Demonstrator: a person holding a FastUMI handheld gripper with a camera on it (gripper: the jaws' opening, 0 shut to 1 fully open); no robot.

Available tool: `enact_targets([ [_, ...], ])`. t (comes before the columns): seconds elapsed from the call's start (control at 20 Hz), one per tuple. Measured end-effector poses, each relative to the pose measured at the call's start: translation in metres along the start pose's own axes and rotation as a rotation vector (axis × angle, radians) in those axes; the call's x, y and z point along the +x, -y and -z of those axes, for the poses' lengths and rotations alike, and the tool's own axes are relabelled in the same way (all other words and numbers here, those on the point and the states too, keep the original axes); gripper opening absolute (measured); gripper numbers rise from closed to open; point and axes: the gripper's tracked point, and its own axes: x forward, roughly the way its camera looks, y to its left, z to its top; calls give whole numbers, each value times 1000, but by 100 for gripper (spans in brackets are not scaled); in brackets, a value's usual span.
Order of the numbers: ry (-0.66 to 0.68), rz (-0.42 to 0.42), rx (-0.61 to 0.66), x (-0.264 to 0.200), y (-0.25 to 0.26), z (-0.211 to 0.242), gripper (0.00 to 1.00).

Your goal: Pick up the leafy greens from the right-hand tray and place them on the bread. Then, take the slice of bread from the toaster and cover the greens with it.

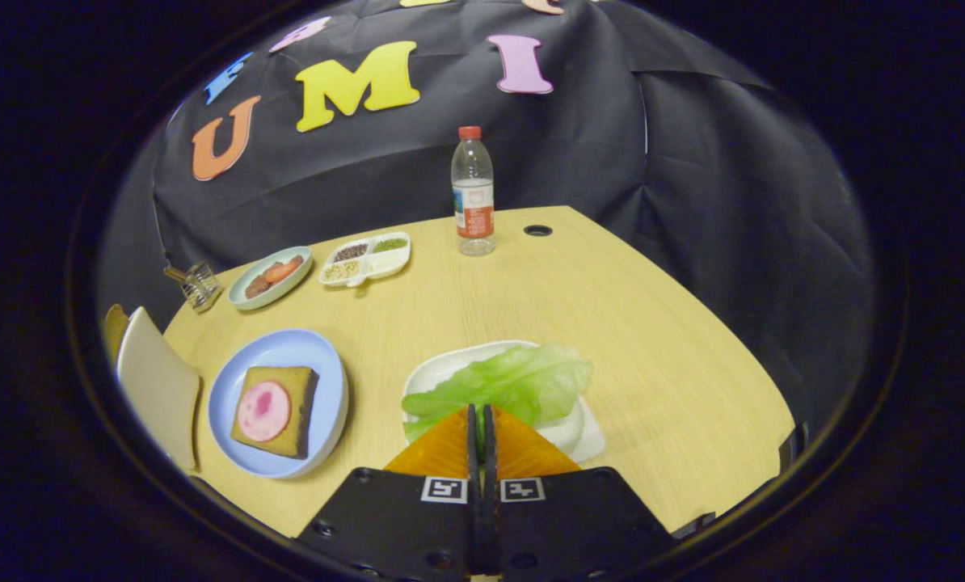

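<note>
The two orange wedge-shaped fingers (480,440) of the gripper are seen pressed almost together, with only a thin dark slit left between them. A sliver of green shows in that slit, so the near edge of the pale green lettuce leaf (507,384) is judged to be pinched there, though how firmly cannot be told. The leaf is spread just ahead of the fingers and is draped over the white rounded tray (587,436), most of it apparently resting on the tray; an edge grip is likely chosen because the leaf is thin and limp.

To the left of the fingers, the light blue round plate (333,388) is set on the pale wooden worktop (652,323), well apart from the tray. On it lies a square brown slice of bread (288,384) topped with a round pink slice of sausage (263,411), left open to receive the greens. Further left, a cream-coloured toaster (155,388) is partly seen.

Beyond the fingers stand a clear plastic bottle with a red cap (473,194), a white divided dish of seeds (365,259) and a green oval dish of food (271,276).
</note>
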Motion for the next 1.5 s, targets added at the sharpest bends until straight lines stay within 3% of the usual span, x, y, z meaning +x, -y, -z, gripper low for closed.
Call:
enact_targets([
  [0.2,60,-12,-41,-35,-22,-21,0],
  [0.5,110,-126,-84,-67,-100,-38,0],
  [0.65,113,-206,-96,-63,-152,-36,0],
  [0.95,69,-284,-88,-17,-229,-19,0],
  [1.2,-18,-244,-122,14,-234,22,0],
  [1.5,-52,-184,-161,12,-213,41,1],
])
